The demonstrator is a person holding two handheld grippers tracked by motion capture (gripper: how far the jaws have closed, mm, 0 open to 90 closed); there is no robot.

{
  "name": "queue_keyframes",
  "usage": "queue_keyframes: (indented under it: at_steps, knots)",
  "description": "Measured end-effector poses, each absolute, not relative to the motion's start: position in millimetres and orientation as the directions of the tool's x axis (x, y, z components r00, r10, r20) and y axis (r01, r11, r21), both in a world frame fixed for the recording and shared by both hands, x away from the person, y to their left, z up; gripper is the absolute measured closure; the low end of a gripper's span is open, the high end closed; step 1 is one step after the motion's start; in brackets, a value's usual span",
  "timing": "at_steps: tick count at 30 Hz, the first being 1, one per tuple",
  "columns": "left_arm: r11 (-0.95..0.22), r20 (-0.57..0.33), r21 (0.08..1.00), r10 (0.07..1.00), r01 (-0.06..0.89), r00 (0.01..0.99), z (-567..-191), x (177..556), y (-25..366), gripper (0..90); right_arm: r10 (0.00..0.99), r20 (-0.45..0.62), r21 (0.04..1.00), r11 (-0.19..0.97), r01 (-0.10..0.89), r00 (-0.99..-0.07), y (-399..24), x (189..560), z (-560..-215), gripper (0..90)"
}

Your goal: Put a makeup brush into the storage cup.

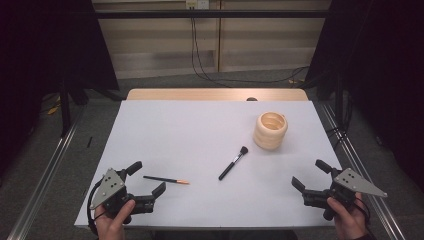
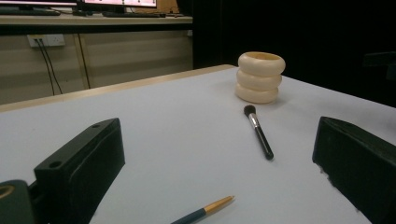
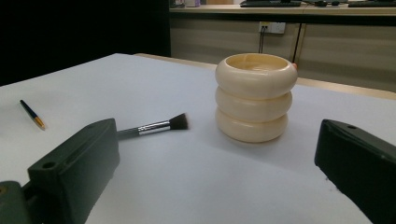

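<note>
Tongs, left (image 1: 148, 178): lower left of the high view, held in a hand (image 1: 114, 220) at the near edge of the surface (image 1: 190, 130). Jaws spread wide, nothing between them. Tongs, right (image 1: 309, 173): lower right of the same view, held in the other hand (image 1: 346, 219), jaws likewise spread and empty.

Pencil (image 1: 166, 179): dark shaft with an orange-gold tip, lying flat on the surface just right of the left tongs, near but apart from the jaws. In the left gripper view its gold end (image 2: 203, 212) sits at bottom centre, between the two black jaws and ahead of them, not touched.

Brush (image 1: 233, 163): black handle, silver ferrule, dark bristles, lying flat at the centre of the high view, bristle end pointing up and right toward the holder. Well apart from both tongs. In the right gripper view it lies at centre left (image 3: 154, 126), handle partly behind the left jaw.

Holder (image 1: 270, 130): cream, three stacked rings, open top, upright at upper right of centre in the high view. Brush bristles are near it, not touching. Inside looks empty from above.
</note>
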State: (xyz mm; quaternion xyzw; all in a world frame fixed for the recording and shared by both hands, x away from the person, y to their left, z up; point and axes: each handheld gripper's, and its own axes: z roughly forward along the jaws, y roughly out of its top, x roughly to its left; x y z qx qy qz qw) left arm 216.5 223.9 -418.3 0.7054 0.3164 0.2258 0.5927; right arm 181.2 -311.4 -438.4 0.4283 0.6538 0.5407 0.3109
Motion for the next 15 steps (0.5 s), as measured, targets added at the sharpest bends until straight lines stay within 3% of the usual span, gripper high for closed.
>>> queue_keyframes:
  at_steps: [15]
  knots:
    - [-0.119,-0.029,0.980,0.706,0.159,0.708,-403.3,237.2,220.1,2.1,0.892,0.059,0.971,0.052,0.232,-0.448,-310.9,180.9,-438.8,0.0]
